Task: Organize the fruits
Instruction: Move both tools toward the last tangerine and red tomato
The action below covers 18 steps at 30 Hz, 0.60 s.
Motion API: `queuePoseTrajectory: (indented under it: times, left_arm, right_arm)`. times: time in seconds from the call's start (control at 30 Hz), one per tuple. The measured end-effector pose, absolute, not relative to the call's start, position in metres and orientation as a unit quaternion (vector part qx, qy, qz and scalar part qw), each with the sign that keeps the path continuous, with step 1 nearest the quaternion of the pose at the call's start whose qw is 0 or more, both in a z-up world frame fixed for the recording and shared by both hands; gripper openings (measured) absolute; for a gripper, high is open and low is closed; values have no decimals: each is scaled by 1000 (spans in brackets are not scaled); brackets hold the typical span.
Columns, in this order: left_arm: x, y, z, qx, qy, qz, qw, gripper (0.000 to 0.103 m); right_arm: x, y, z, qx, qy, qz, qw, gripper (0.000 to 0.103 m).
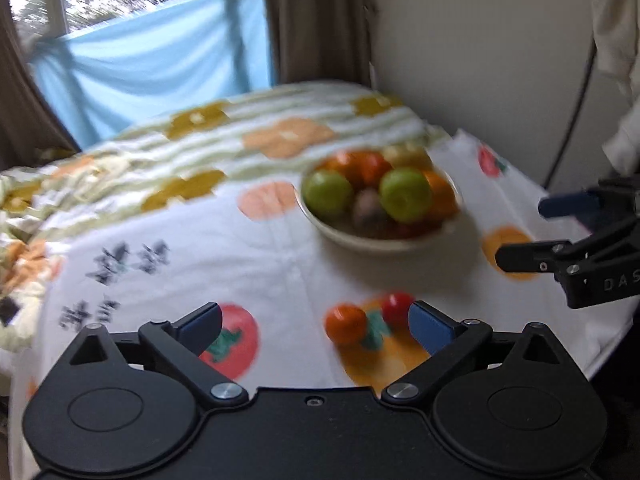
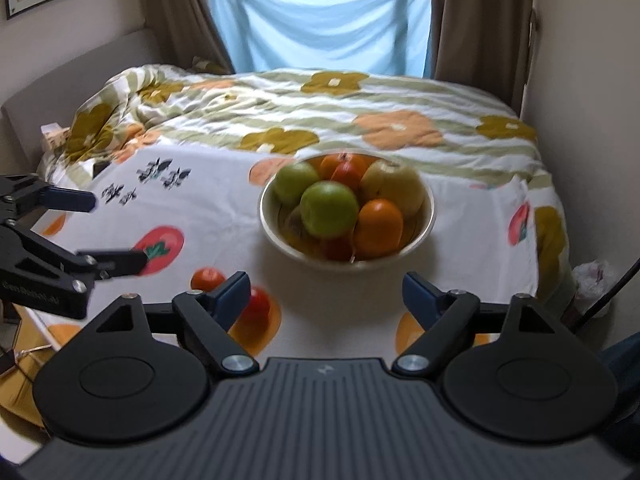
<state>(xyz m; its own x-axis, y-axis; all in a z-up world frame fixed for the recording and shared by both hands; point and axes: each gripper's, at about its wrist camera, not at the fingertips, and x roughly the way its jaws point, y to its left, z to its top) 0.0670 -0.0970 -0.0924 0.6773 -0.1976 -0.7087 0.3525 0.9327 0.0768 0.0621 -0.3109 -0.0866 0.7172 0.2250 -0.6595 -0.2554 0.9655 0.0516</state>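
A cream bowl (image 2: 426, 216) of green apples, oranges and other fruit stands on the white fruit-print cloth; it also shows in the left wrist view (image 1: 360, 240). A small orange fruit (image 1: 346, 323) and a small red fruit (image 1: 396, 307) lie loose on the cloth in front of the bowl, also seen in the right wrist view as the orange fruit (image 2: 207, 279) and the red fruit (image 2: 258, 304). My left gripper (image 1: 316, 326) is open and empty, just short of the two loose fruits. My right gripper (image 2: 326, 294) is open and empty, facing the bowl.
The cloth (image 2: 224, 216) lies over a bed with a floral duvet (image 2: 360, 96). A blue curtain (image 2: 320, 16) hangs behind. A wall (image 2: 592, 80) runs along the right side. A cable (image 2: 608, 300) and a crumpled bag (image 2: 592, 280) lie at the bed's right.
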Motion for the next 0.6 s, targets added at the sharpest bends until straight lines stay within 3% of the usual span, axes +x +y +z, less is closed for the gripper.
queuePoseTrajectory:
  times: [0.2,0.4,0.6]
  left_arm:
    - [82,-99,-127,120,392,-179,894,99]
    - [98,-103,-151,130,411,-201,880,90]
    - [107,-110,-162,128,419,-219,872,71]
  right_arm:
    - [58,-316,-115,-8,375,125,918,103]
    - [61,-320,-132,-6,387,112,915,103]
    - [63,-317,-140,-3,391,113,914,103]
